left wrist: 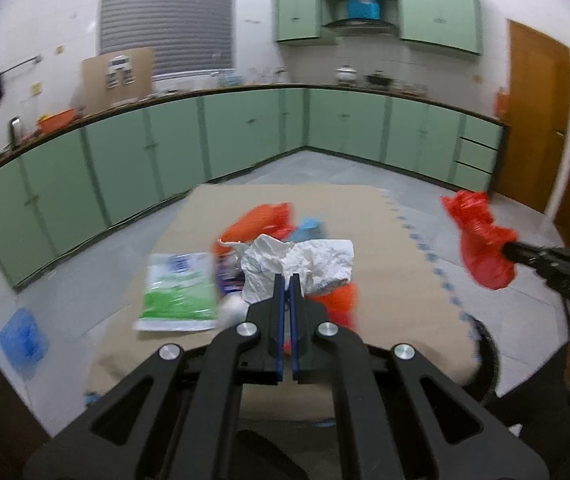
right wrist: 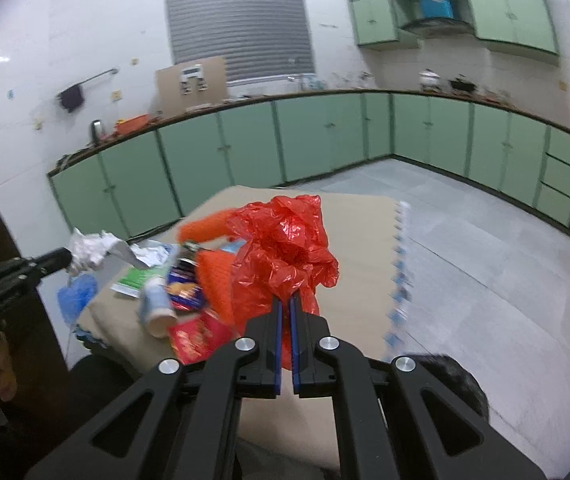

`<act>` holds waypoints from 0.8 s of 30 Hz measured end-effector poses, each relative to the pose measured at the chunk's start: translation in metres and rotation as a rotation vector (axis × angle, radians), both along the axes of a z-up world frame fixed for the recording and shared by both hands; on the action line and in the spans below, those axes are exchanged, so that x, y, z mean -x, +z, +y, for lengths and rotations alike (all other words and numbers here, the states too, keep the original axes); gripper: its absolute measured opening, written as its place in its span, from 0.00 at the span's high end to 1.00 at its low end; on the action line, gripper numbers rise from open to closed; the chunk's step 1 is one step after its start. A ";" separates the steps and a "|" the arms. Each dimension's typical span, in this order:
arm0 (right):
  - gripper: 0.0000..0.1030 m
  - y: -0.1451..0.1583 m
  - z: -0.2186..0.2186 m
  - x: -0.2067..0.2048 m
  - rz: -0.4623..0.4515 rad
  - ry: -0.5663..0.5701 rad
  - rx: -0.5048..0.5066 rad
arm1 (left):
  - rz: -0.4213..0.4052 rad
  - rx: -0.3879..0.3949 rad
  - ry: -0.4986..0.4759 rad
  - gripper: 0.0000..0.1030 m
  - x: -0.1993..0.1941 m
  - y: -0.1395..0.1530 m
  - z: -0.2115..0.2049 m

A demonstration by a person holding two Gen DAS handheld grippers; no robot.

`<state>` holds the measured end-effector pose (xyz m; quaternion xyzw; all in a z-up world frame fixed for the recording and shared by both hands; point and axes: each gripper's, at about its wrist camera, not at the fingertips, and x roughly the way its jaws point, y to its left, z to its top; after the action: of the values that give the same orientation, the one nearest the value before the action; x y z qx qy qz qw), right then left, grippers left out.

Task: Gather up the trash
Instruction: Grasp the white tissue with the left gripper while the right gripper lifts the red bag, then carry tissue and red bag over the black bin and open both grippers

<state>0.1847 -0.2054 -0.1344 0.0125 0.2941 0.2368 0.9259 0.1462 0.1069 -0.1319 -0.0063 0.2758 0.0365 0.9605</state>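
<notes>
Gripping crumpled white paper [left wrist: 301, 268], the left gripper [left wrist: 287, 280] is clamped shut (above the cardboard mat [left wrist: 397, 248]); right gripper [right wrist: 285, 300] is pinching a red plastic bag [right wrist: 285, 248].

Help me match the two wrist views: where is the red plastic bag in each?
Left wrist: the red plastic bag is at the right edge, hanging from the right gripper.
Right wrist: centre, pinched in that gripper's shut jaws.
Shared landmark: the window blind.
</notes>
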 end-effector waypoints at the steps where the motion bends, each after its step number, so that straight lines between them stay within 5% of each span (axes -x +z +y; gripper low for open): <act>1: 0.97 -0.003 -0.010 0.000 0.012 -0.023 -0.002 | -0.001 0.004 -0.036 0.99 -0.004 0.001 -0.015; 14: 0.97 -0.077 -0.147 -0.002 0.187 -0.347 0.026 | 0.080 0.018 -0.500 0.99 -0.070 -0.047 -0.205; 24: 0.96 -0.138 -0.176 -0.041 0.346 -0.391 0.029 | 0.206 -0.017 -0.598 0.99 -0.126 -0.124 -0.262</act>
<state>0.2253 -0.3811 -0.2727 0.0964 0.4435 0.0432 0.8900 0.2724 -0.1551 -0.2555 0.0870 0.3611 -0.2446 0.8956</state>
